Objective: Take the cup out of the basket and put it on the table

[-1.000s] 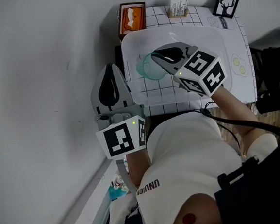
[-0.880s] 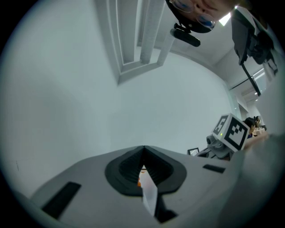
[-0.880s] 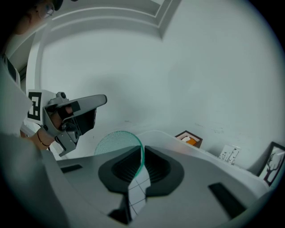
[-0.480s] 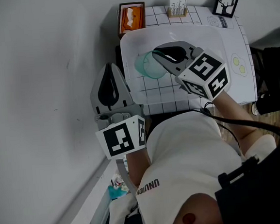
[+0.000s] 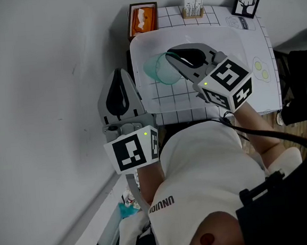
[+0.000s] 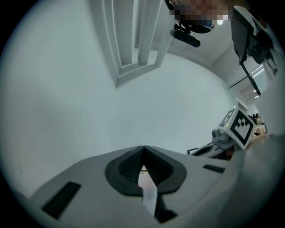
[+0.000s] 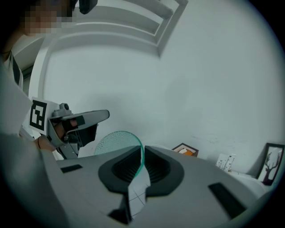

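A see-through green cup (image 5: 157, 70) hangs over the left part of a white translucent basket (image 5: 231, 33) that stands on the gridded table mat (image 5: 266, 96). My right gripper (image 5: 170, 57) is shut on the cup's rim, its marker cube toward the person. In the right gripper view the thin green rim (image 7: 119, 141) runs down between the right gripper's (image 7: 142, 150) dark pads. My left gripper (image 5: 118, 95) stays left of the table by the wall, shut and holding nothing; in its own view the left gripper (image 6: 143, 149) has its jaws meeting at the tips.
An orange box (image 5: 143, 19), a small card stand (image 5: 194, 7) and a framed deer picture (image 5: 249, 2) line the table's far edge. Two pale yellow marks (image 5: 262, 71) show on the mat at the right. A grey wall runs along the left; dark gear (image 5: 299, 74) sits right of the table.
The right gripper and the cup have shifted slightly left and toward the table's far side. The left gripper has stayed in place.
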`<state>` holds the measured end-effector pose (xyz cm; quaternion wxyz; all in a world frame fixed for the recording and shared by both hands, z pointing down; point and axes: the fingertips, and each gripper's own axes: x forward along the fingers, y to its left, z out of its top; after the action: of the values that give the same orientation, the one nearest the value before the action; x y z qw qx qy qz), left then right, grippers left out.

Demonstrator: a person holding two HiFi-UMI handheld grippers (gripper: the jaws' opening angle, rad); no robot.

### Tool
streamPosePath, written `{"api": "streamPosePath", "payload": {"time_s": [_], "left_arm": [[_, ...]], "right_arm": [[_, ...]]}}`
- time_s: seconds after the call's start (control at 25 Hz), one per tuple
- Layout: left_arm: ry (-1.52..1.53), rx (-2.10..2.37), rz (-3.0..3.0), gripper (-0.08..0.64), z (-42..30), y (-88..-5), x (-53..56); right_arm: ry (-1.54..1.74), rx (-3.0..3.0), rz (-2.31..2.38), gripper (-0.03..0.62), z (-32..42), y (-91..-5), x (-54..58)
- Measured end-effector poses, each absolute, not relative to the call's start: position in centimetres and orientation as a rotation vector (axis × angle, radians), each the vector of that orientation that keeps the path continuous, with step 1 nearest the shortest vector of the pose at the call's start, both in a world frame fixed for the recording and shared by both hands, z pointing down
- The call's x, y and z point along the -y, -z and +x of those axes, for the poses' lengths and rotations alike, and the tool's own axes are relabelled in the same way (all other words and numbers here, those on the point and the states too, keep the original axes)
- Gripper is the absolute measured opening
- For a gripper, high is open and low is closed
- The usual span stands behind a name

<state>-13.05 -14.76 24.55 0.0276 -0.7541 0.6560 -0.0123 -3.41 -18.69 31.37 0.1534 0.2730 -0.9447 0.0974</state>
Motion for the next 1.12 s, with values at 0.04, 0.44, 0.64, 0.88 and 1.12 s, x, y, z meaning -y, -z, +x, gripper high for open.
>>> {"api": "streamPosePath", "payload": {"time_s": [0.04, 0.44, 0.64, 0.88, 1.12], "left_arm": [[0.038, -2.026, -2.326, 0.012, -13.1, -24.5, 14.7], [0.043, -2.024, -2.317, 0.012, -13.0, -24.3, 14.3], [0.033, -2.02, -2.323, 0.012, -13.0, -24.4, 13.9], [0.031, -2.024, -2.321, 0.012, -13.0, -24.5, 13.7], [0.024, -2.026, -2.319, 0.012, -12.9, -24.4, 13.5]], "right_arm": [[-0.279, 2.719, 0.786, 0.04, -3.4, -31.2, 18.6], [-0.262, 2.774, 0.817, 0.04, -3.3, -29.9, 18.1], [-0.251, 2.787, 0.829, 0.04, -3.3, -29.6, 17.7], [-0.232, 2.806, 0.857, 0.038, -3.1, -28.9, 17.6], [-0.221, 2.813, 0.863, 0.038, -3.0, -28.5, 17.4]]}}
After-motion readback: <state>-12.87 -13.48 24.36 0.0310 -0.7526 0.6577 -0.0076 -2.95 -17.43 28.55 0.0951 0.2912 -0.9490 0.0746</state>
